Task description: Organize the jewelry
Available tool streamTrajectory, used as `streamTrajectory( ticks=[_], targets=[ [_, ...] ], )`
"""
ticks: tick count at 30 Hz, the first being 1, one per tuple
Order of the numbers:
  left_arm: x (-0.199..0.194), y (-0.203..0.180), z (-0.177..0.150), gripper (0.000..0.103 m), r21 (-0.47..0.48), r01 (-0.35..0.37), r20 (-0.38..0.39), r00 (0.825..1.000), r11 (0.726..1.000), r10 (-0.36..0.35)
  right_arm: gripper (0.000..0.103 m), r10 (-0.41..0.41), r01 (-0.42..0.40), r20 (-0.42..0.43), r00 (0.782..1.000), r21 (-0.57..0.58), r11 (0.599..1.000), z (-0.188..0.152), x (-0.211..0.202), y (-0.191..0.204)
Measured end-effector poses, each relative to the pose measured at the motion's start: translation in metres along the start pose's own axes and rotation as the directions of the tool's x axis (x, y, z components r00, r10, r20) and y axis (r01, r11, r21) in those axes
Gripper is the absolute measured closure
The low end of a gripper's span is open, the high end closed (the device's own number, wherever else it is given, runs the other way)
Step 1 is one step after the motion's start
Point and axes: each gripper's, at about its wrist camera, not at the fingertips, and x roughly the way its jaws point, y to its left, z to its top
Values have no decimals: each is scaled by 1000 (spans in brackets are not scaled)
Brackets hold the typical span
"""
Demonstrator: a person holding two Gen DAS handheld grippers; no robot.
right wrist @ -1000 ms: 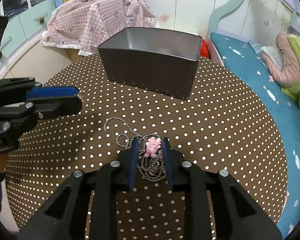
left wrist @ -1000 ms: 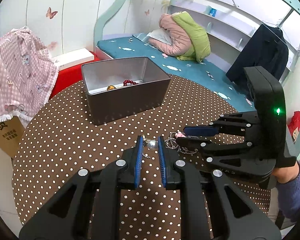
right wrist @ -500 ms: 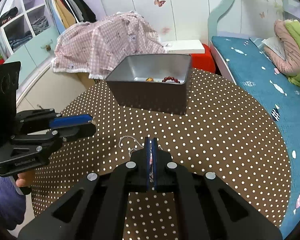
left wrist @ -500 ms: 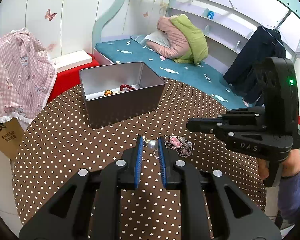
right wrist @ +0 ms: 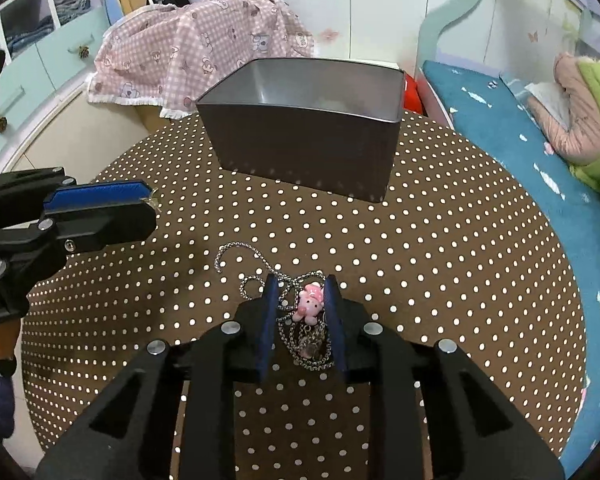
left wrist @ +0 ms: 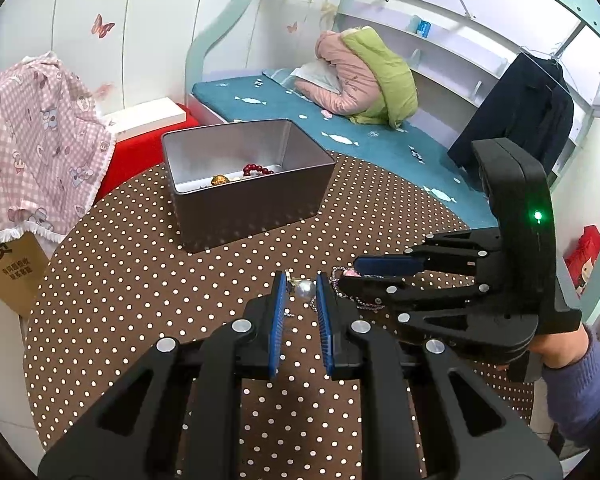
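A grey tin box [left wrist: 252, 204] [right wrist: 300, 148] stands at the far side of the round dotted table [left wrist: 120, 280]; a red bead bracelet [left wrist: 258, 169] and a gold piece [left wrist: 219, 180] lie in it. My left gripper [left wrist: 300, 280] [right wrist: 152, 210] hovers over the table, shut on a pearl pendant [left wrist: 305, 289] at its tips. My right gripper [right wrist: 301, 284] [left wrist: 348, 276] is low over a silver chain necklace [right wrist: 256, 258] with a pink pig charm [right wrist: 309, 305]. Its jaws are opening, and the charm and chain lie between them on the cloth, unpressed.
A pink checked cloth [left wrist: 32, 152] hangs at the table's left over a cardboard box [left wrist: 8, 264]. Beyond the tin are a red stool with a white box [left wrist: 148, 118] and a teal bed [left wrist: 340, 136]. A hand in a purple sleeve [left wrist: 572, 376] holds the right gripper.
The right gripper shut and rose above the table, leaving the necklace on the cloth. It has since come back down over the necklace with jaws apart. The left gripper kept the pearl and barely moved.
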Motion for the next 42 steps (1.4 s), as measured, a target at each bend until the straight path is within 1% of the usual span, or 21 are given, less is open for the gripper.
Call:
streamTrajectory(
  ticks=[2, 4, 5, 6, 8, 11, 12, 14, 16, 20, 24, 27, 28, 31, 33, 35, 38, 40, 42],
  targets=[
    [1, 1, 0, 87, -2, 2, -1, 1000, 1000, -2, 82, -3, 3, -9, 1000, -25, 1000, 0, 3, 5],
    [2, 2, 2, 87, -1, 4, -1, 1000, 1000, -4, 88, -37, 36, -13, 999, -60, 998, -4, 8, 10],
    [1, 2, 2, 87, 0, 4, 0, 1000, 1000, -4, 93, -36, 35, -12, 999, -63, 997, -6, 8, 10],
    [1, 2, 2, 87, -1, 5, 0, 1000, 1000, -5, 93, -33, 33, -9, 999, -57, 998, -7, 7, 9],
    [1, 3, 2, 87, -3, 6, 1, 1000, 1000, -6, 93, 4, -4, 9, 1000, -17, 1000, -8, 3, 3],
    [1, 4, 2, 87, -5, 6, -2, 1000, 1000, -6, 93, 85, -88, 43, 995, 60, 994, -6, -8, -9],
    [0, 4, 2, 87, -4, 4, -1, 1000, 1000, -4, 93, 121, -127, 67, 990, 95, 987, -5, -15, -16],
    [-2, 5, 2, 87, -4, 6, 3, 1000, 1000, -6, 93, 157, -167, 87, 984, 127, 978, -3, -23, -24],
    [-4, 5, 3, 87, -8, 15, 9, 1000, 1000, -15, 93, 202, -221, 121, 972, 168, 961, 0, -33, -32],
    [-9, 7, 9, 87, -12, 31, 22, 999, 999, -31, 93, 231, -264, 177, 957, 193, 945, 10, -50, -40],
    [-14, 4, 27, 87, -3, 46, 47, 998, 999, -46, 93, 217, -259, 215, 952, 187, 948, 26, -61, -36],
    [-18, 6, 51, 87, 1, 54, 72, 996, 999, -54, 93, 200, -247, 241, 950, 183, 952, 47, -64, -36],
    [-18, 8, 63, 87, 2, 37, 86, 996, 999, -37, 93, 202, -249, 246, 948, 179, 952, 50, -66, -40],
    [-16, 16, 88, 87, -13, 17, 109, 994, 1000, -15, 93, 182, -232, 266, 946, 170, 958, 72, -63, -41],
    [-10, 22, 104, 87, -28, -25, 118, 993, 999, 28, 93, 184, -236, 262, 947, 183, 954, 86, -52, -45],
    [-1, 31, 114, 87, -52, -23, 104, 994, 998, 29, 93, 181, -233, 254, 950, 194, 953, 93, -43, -47],
    [19, 44, 124, 87, -86, -69, 70, 995, 994, 75, 92, 167, -215, 238, 957, 193, 957, 100, -26, -47],
    [34, 55, 127, 87, -121, -75, 36, 996, 990, 80, 92, 163, -208, 227, 960, 193, 959, 103, -16, -47],
    [44, 59, 127, 87, -132, -80, 19, 996, 988, 83, 92, 161, -203, 212, 964, 196, 959, 104, -7, -48]
  ],
)
